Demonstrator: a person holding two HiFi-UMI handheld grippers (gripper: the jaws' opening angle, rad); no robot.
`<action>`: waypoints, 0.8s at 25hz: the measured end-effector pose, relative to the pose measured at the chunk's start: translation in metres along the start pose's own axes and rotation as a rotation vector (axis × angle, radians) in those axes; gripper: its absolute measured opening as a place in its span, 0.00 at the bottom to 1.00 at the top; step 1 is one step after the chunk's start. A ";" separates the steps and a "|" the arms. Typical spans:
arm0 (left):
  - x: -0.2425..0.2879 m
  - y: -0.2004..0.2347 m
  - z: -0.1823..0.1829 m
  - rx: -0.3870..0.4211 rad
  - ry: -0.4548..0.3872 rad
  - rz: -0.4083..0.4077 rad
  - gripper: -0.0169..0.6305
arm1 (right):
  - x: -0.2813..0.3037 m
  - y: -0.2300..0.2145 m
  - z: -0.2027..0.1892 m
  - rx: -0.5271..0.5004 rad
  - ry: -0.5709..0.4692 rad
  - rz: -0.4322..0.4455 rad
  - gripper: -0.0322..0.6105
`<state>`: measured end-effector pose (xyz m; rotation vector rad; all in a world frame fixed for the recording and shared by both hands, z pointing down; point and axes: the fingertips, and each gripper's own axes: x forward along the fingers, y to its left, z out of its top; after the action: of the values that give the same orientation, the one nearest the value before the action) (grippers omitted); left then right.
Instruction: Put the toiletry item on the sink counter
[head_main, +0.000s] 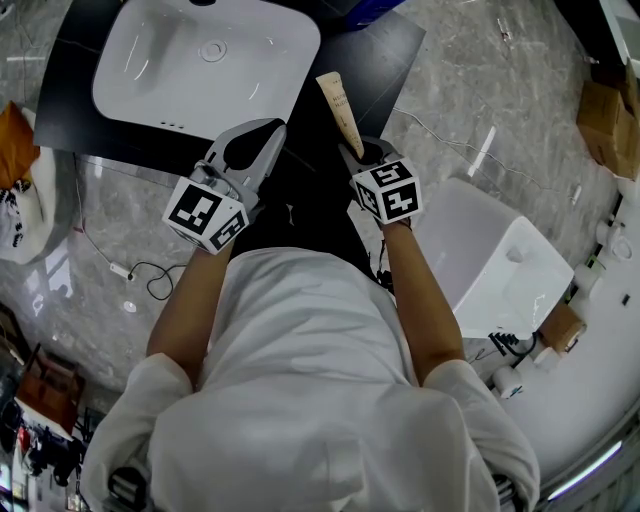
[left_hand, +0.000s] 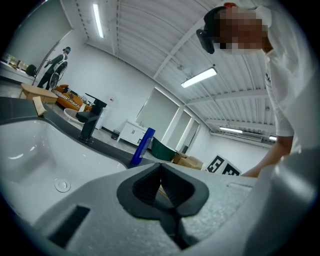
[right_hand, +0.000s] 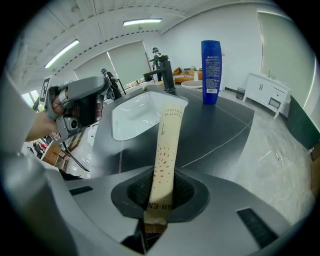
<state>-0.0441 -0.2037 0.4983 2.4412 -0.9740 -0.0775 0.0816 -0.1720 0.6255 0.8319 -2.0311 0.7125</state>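
Carry step, item not yet down. The dark matte counter (right_hand: 215, 125) surrounds a glossy white basin (right_hand: 132, 117) with rounded corners; there looks to be bare slab to its right for the placement. The left gripper (left_hand: 161, 187) has its ribbed pads pressed together on nothing. The right gripper (right_hand: 161, 192) is clamped on the lower end of the packet (right_hand: 167, 145), a long flat cream sleeve, papery, with red specks, held above the counter's near edge. Next move as I judge it: lower it flat onto the slab, clear of the basin rim and the blue bottle (right_hand: 211, 65), then part the jaws.
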 end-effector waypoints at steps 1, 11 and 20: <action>0.000 0.000 0.001 0.001 -0.001 0.000 0.05 | 0.000 -0.001 -0.001 0.008 -0.001 0.000 0.08; -0.003 0.002 0.002 -0.003 -0.003 0.009 0.05 | -0.001 0.001 -0.003 0.026 0.004 0.010 0.09; -0.007 0.002 -0.002 -0.004 0.001 0.015 0.05 | -0.002 0.001 0.001 0.013 -0.005 -0.003 0.17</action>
<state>-0.0504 -0.2000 0.4999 2.4295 -0.9908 -0.0728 0.0812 -0.1714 0.6236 0.8447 -2.0316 0.7228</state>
